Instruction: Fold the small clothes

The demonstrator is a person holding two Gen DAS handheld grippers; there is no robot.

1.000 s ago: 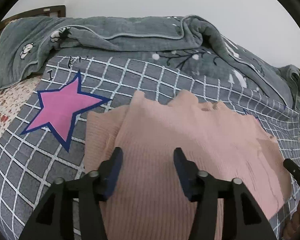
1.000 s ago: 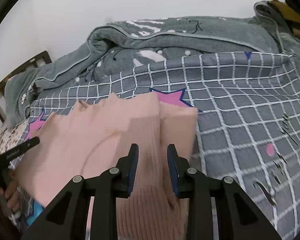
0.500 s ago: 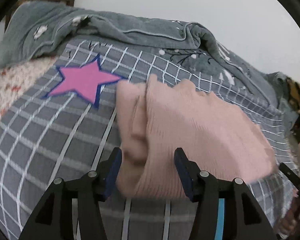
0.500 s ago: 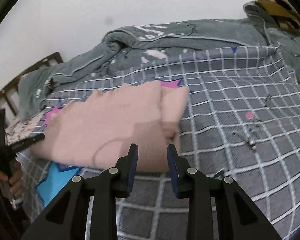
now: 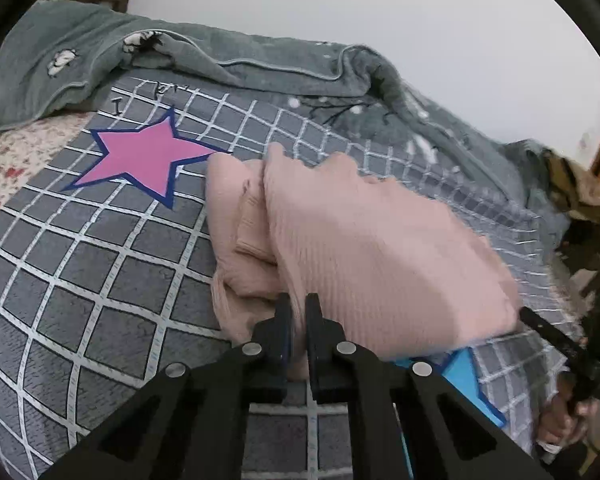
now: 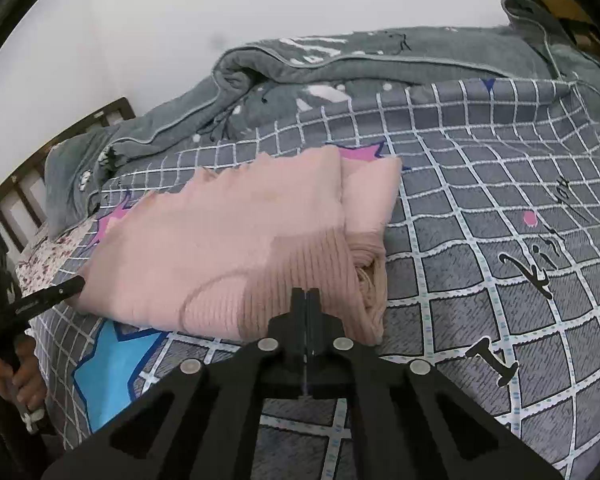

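Only black script on checked blanket (image 6: 500, 208)

garments: 1 pink ribbed top (image 5: 364, 240) | blankets: 1 checked (image 5: 80, 264), 1 grey-green (image 5: 228, 52) | grippers: 2 were seen, left gripper (image 5: 297, 312), right gripper (image 6: 306, 300)

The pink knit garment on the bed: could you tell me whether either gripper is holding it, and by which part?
Both: the left gripper pinches the pink knit garment at its near edge; the right gripper has closed on the same edge.

A home bedroom: a bed (image 6: 500, 280) with rumpled grey quilt (image 5: 260, 64).
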